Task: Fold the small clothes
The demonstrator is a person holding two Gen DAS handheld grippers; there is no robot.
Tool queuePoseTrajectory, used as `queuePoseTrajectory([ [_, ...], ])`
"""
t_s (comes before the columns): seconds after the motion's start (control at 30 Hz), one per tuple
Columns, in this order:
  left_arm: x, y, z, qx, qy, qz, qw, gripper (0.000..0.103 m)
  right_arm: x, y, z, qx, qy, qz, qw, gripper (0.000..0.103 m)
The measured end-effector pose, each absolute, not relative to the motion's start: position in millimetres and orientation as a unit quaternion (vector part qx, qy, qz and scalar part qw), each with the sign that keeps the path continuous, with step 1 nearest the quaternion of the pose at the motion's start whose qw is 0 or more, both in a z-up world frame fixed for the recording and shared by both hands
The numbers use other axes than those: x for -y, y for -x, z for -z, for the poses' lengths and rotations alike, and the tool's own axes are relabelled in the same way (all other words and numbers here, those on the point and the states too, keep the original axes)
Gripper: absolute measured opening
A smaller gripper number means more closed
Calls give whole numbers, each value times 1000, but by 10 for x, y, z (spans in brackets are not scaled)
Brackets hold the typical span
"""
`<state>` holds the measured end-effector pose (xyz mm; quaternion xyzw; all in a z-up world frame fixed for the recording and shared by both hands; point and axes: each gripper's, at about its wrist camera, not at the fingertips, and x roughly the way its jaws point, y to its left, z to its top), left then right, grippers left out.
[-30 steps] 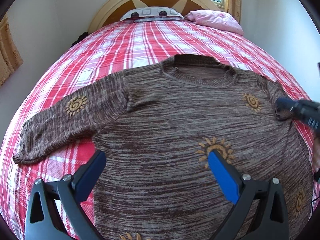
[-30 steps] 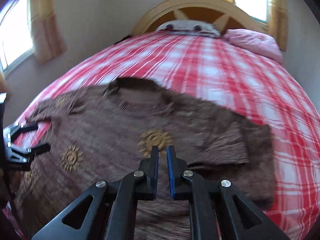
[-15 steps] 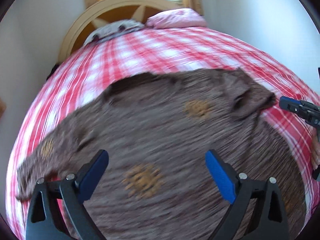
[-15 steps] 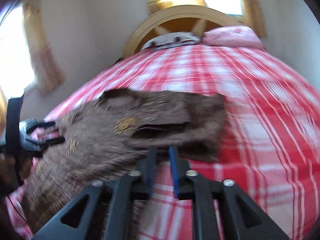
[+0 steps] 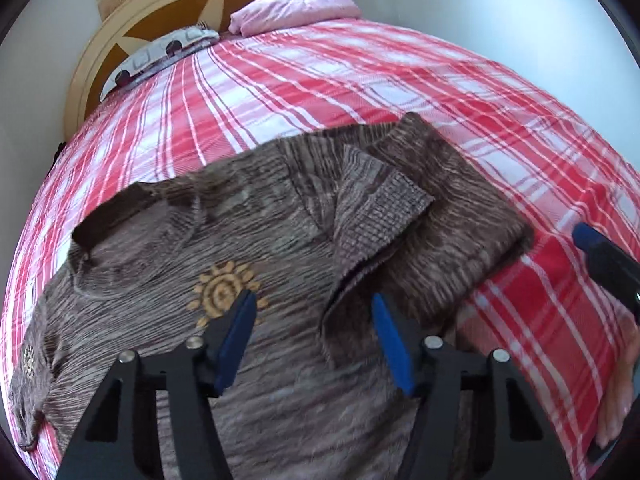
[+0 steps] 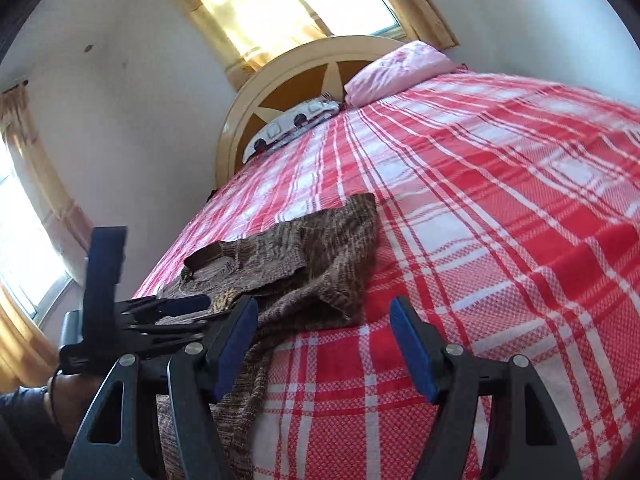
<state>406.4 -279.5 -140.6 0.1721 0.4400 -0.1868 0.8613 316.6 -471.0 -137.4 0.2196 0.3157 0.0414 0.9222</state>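
A brown knit sweater (image 5: 248, 248) with orange sun motifs lies flat on the red plaid bed cover (image 5: 400, 80). Its right sleeve (image 5: 384, 216) is folded in across the body. My left gripper (image 5: 316, 338) hovers over the edge of that folded sleeve. Its jaws are closing, with knit below them and the pads not pressing on it. My right gripper (image 6: 324, 342) is over the bed cover just off the sweater's (image 6: 312, 264) right edge, its jaws opening with nothing held. The left gripper (image 6: 196, 318) also shows at the left of the right wrist view.
A round cream headboard (image 6: 256, 96) stands at the far end, with a patterned pillow (image 6: 296, 120) and a pink pillow (image 6: 396, 68) against it. Curtained windows (image 6: 280, 4) are behind it and at the left. A person's hand (image 5: 616, 400) holds the right gripper.
The right gripper let go of the sleeve, which now lies folded over the body, and drew back off the sweater while opening. The left gripper swept right across the sweater and its jaws narrowed.
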Motion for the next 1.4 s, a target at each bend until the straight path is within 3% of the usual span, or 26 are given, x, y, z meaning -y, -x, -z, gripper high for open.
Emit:
queuePoseTrajectory([
  [0.1, 2852, -4141, 1459, -439, -173, 184, 862, 63, 4700, -3176, 1386, -320, -216, -46, 921, 69],
  [0.13, 2865, -4183, 1457, -440, -167, 184, 863, 57, 4683, -3186, 1386, -322, -212, -47, 922, 69],
  [0.17, 2844, -4218, 1447, -446, -150, 194, 861, 49, 4664, -3198, 1387, -324, -207, -47, 922, 69],
  [0.2, 2847, -4264, 1451, -453, -133, 204, 858, 24, 4649, -3207, 1390, -326, -203, -48, 922, 69],
  [0.23, 2819, -4311, 1453, -464, -108, 215, 852, 7, 4644, -3204, 1395, -327, -202, -48, 922, 69],
  [0.73, 1800, -4476, 1005, -466, 78, 232, 850, 6, 4639, -3221, 1416, -335, -199, -43, 920, 69],
  [1.17, 1136, -4517, 1313, -493, 144, 195, 836, 5, 4643, -3229, 1430, -339, -196, -39, 919, 69],
  [1.4, 1096, -4544, 1587, -508, 117, 148, 840, 9, 4630, -3257, 1446, -345, -195, -40, 917, 69],
])
